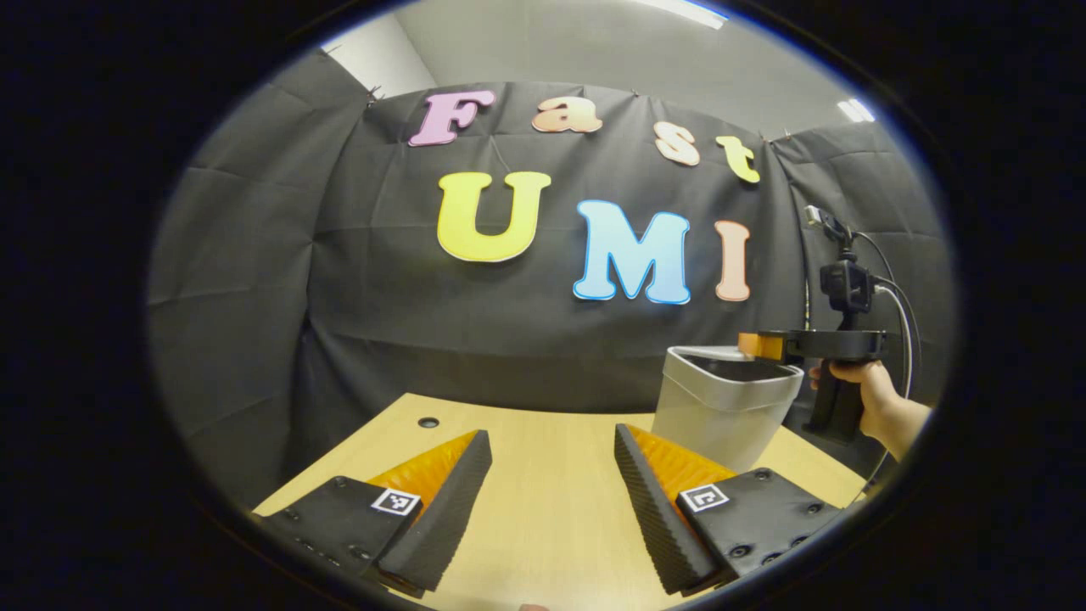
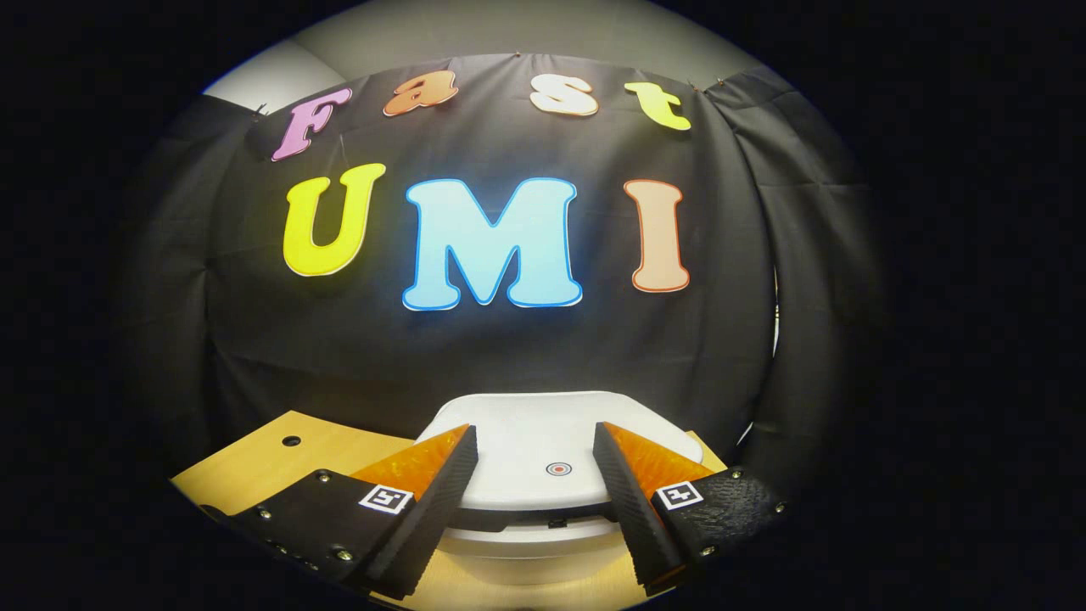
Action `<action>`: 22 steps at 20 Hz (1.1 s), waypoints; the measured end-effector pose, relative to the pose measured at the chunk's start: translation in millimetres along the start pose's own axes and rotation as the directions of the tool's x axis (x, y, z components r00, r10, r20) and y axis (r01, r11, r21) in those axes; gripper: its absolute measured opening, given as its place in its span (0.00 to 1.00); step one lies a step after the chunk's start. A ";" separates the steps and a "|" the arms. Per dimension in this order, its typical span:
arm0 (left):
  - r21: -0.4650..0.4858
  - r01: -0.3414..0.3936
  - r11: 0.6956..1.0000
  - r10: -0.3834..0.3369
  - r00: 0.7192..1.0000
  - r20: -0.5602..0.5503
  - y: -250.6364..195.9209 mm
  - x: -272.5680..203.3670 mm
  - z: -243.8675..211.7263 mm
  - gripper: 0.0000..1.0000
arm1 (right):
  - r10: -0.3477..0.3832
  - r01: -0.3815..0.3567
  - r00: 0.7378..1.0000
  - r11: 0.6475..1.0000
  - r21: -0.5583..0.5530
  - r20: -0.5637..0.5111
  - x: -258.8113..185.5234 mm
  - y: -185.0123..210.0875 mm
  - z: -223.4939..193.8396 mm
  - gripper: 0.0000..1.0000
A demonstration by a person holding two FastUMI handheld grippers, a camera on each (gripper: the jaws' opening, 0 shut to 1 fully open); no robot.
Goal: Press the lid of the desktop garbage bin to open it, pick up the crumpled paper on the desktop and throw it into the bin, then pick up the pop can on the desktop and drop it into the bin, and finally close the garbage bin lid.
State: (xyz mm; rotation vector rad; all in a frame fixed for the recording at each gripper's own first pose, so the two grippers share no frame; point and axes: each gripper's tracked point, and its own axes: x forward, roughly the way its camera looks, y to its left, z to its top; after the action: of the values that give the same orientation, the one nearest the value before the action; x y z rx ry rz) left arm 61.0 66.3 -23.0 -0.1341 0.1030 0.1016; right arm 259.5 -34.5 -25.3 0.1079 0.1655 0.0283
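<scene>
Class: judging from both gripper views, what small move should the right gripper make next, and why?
Probably lower the right gripper onto the bin's lid. In the right gripper view the lid lies flat and closed, a round mark between the open fingers. In the left gripper view it hovers above the bin.

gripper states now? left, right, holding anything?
Left gripper: open, empty, over the table.
Right gripper: open, empty, above the garbage bin lid.
</scene>
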 end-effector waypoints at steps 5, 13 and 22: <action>-0.007 -0.011 1.000 0.011 1.000 -0.004 0.9 3.0 -1.4 0.95 | -0.006 0.007 1.000 0.999 -0.037 0.013 8.2 -1.9 -7.8 0.89; -0.007 -0.030 1.000 0.030 1.000 -0.007 5.4 4.2 -2.1 0.95 | -0.005 0.005 0.999 1.000 -0.010 0.040 21.1 -6.6 -20.9 0.99; -0.012 -0.016 1.000 0.016 1.000 -0.024 -5.0 14.4 -6.2 0.95 | 0.007 -0.007 0.993 1.000 -0.004 0.115 28.8 -9.3 -21.7 0.98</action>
State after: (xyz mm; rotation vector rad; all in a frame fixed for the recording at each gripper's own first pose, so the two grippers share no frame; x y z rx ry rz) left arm 75.2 61.8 -30.0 -0.1464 0.1274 0.1165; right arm 284.5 -40.4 -52.3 0.1062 0.0499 0.0294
